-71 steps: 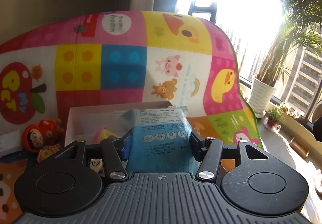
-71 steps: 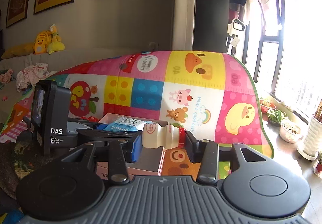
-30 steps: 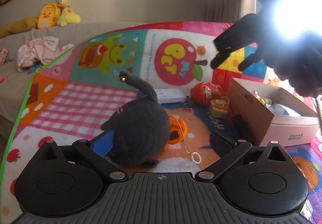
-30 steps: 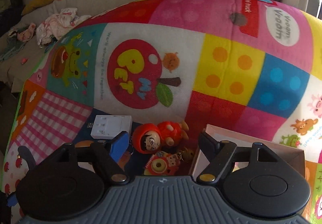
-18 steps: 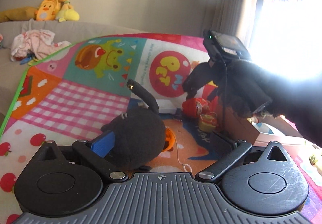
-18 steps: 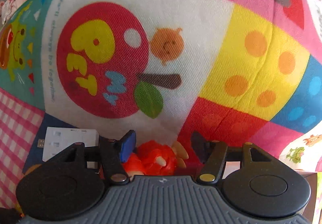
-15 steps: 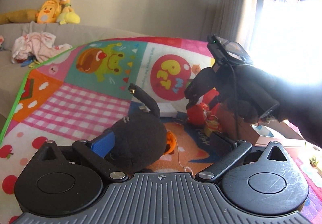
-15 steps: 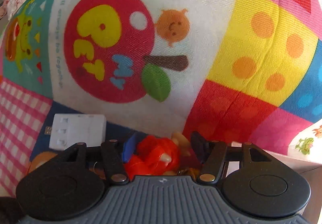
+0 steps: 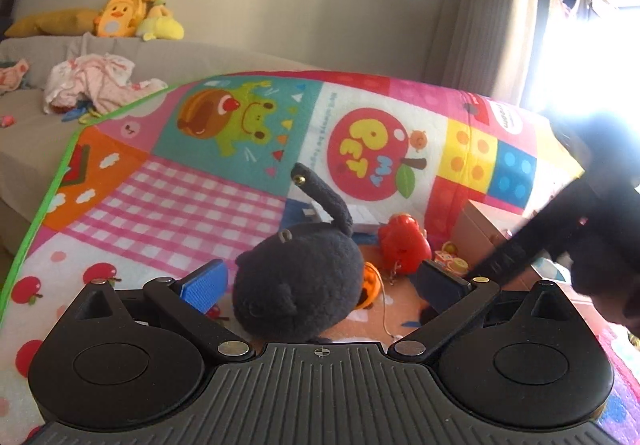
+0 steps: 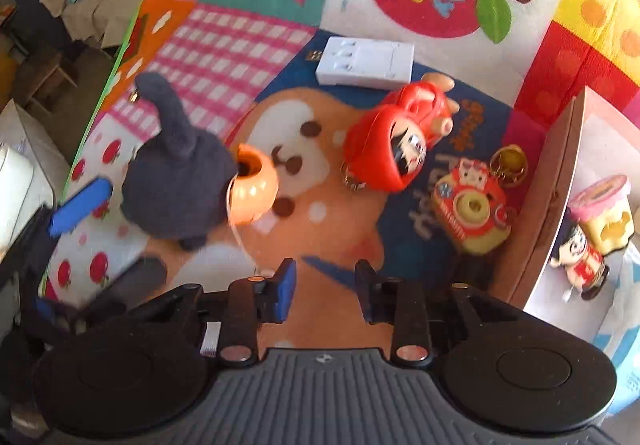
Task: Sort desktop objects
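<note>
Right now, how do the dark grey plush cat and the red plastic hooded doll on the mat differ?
The dark grey plush cat is soft, fuzzy and larger; the red plastic hooded doll is hard, glossy and smaller. The cat sits between the open left tongs; the doll lies clear of both tongs. Both rest on the colourful play mat.

Your left gripper (image 9: pixel 320 287) fills the bottom of the frame, jaws spread wide around the dark plush cat (image 9: pixel 298 285) at centre, pads clear of it. Just right of the cat lie an orange pumpkin charm (image 9: pixel 370 285) and a red figure toy (image 9: pixel 402 247). A cardboard box (image 9: pixel 480 229) stands at right, on the colourful play mat (image 9: pixel 180 185). Your right gripper (image 9: pixel 560 229) enters as a dark blur at the right edge.
</note>
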`<state>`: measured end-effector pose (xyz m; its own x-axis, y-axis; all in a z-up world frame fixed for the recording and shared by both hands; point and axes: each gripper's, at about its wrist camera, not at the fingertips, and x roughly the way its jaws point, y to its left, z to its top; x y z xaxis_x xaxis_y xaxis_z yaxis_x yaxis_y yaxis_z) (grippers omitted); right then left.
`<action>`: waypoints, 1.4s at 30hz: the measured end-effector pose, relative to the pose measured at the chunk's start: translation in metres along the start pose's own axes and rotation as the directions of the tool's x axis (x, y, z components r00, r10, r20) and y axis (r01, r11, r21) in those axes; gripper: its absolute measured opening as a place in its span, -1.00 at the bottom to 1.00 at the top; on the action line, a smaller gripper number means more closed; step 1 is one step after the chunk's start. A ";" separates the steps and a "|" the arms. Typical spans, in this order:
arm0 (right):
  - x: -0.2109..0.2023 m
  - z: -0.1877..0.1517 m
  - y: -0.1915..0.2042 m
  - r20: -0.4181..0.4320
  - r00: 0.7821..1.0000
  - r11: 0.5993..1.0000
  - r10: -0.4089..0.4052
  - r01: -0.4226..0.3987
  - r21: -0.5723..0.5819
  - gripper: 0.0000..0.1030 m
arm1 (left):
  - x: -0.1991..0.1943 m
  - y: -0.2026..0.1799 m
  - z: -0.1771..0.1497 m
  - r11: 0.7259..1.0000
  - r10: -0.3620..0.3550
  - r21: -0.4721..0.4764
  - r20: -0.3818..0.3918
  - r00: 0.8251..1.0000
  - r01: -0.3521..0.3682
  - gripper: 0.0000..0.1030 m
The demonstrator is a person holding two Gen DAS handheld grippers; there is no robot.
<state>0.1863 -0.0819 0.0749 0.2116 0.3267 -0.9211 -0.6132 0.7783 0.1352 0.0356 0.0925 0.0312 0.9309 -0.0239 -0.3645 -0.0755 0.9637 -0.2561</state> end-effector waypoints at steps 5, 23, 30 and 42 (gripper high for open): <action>-0.020 0.000 -0.005 0.096 0.995 0.997 0.033 -0.039 0.059 -0.20 | 0.003 0.002 0.001 0.999 0.039 -0.013 -0.018 0.999 -0.039 1.00; 0.050 0.074 -0.003 0.150 0.976 0.943 0.159 -0.195 0.270 -0.18 | 0.009 -0.005 -0.006 0.998 0.020 0.057 -0.060 0.998 -0.017 1.00; 0.040 0.038 -0.005 0.088 0.983 0.958 0.162 -0.178 0.226 -0.60 | -0.003 0.007 0.000 1.000 0.015 -0.027 0.016 1.000 -0.015 1.00; -0.026 -0.098 -0.032 0.167 0.985 0.991 -0.048 0.027 0.128 -0.79 | 0.002 -0.009 0.002 0.998 -0.053 0.019 -0.069 0.996 0.055 1.00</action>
<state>0.1261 -0.1678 0.0584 0.3653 0.3741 -0.8524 -0.5046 0.8491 0.1564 0.0389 0.0843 0.0350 0.9067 -0.0936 -0.4113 -0.0174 0.9659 -0.2583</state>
